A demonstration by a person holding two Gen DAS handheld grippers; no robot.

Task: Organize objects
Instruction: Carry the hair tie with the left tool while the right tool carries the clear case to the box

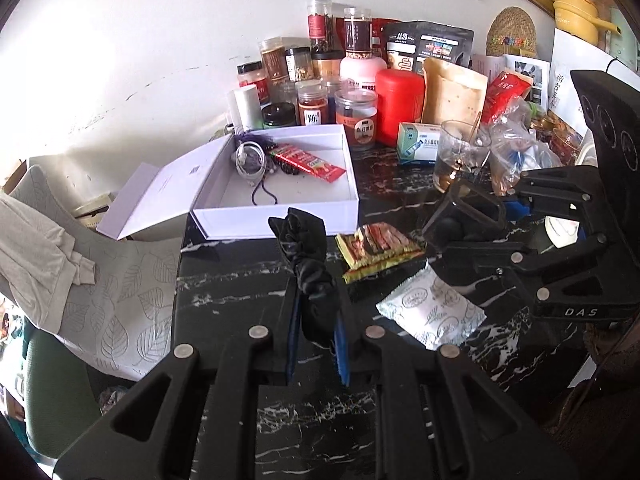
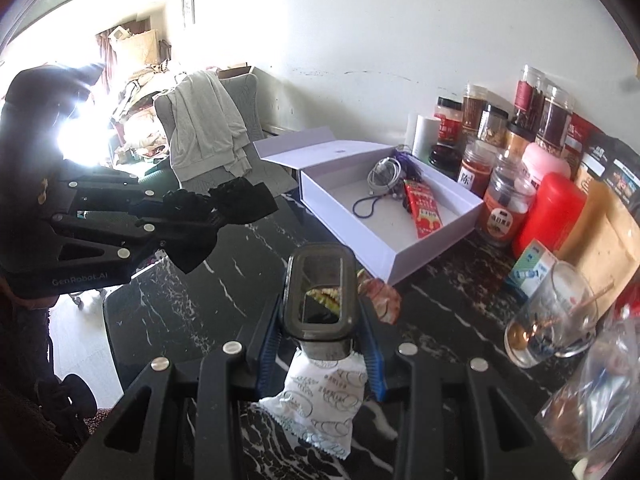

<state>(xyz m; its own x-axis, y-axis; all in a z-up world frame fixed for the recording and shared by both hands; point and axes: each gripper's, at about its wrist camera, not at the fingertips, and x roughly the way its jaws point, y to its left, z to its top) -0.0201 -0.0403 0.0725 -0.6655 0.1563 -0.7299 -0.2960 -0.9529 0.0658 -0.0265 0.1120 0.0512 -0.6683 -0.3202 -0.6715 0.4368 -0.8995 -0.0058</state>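
Note:
My left gripper point(image 1: 318, 316) is shut on a black cloth bow point(image 1: 306, 256) and holds it above the black marble table point(image 1: 240, 280), just in front of the open white box point(image 1: 280, 184). The bow also shows in the right wrist view point(image 2: 224, 208). My right gripper point(image 2: 320, 340) is shut on a dark clear rectangular container point(image 2: 320, 292), held over the table; it shows in the left wrist view too point(image 1: 468, 216). The box point(image 2: 392, 216) holds a white cable point(image 2: 384, 174), a red sachet point(image 2: 424, 210) and a purple cord. A white sachet point(image 1: 432, 316) and a yellow-red packet point(image 1: 380, 248) lie on the table.
Many jars point(image 1: 320, 92), a red canister point(image 1: 400, 104), pouches, a small medicine box point(image 1: 418, 144) and a glass cup point(image 1: 460, 156) crowd the back along the wall. A plastic bag point(image 2: 592, 400) lies at the right. A leaf-pattern chair point(image 1: 100, 288) with a draped cloth stands left of the table.

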